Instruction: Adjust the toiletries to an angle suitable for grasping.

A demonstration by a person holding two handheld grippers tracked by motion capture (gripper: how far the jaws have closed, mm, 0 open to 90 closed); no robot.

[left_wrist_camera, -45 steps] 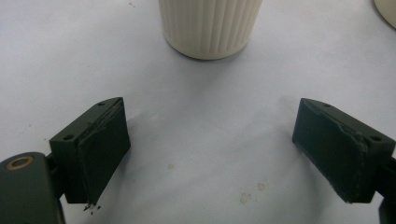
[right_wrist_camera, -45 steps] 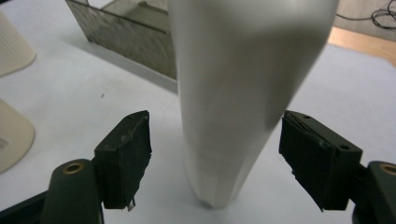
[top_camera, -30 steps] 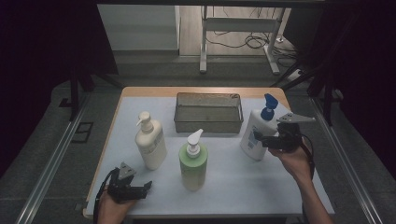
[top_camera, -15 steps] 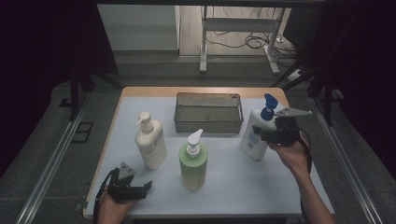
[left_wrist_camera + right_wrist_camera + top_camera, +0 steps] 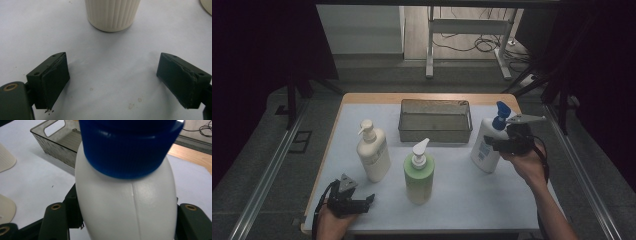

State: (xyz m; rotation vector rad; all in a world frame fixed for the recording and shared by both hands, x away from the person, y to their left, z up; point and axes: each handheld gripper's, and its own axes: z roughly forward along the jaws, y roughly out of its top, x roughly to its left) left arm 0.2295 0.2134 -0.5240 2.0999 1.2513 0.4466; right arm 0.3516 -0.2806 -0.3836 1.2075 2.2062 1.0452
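A white bottle (image 5: 486,145) with a blue pump cap stands at the table's right, just right of the basket. My right gripper (image 5: 501,145) reaches it from the right, and its jaws have just been closing with the bottle between them. In the right gripper view the bottle's shoulder (image 5: 125,202) sits tight between both jaws, below the blue cap (image 5: 127,147). My left gripper (image 5: 364,201) rests open near the front left edge. Its pads (image 5: 53,77) stand wide apart over bare tabletop, with a pale ribbed bottle base (image 5: 112,13) ahead of them.
A grey mesh basket (image 5: 434,131) stands at the back centre, empty. A cream pump bottle (image 5: 373,152) stands left of centre and a green pump bottle (image 5: 419,175) in the middle front. The white tabletop (image 5: 477,200) ends near both hands.
My right gripper has edged left and slightly farther back against the white bottle, and its jaws have narrowed around it. The left gripper and the other bottles have not moved.
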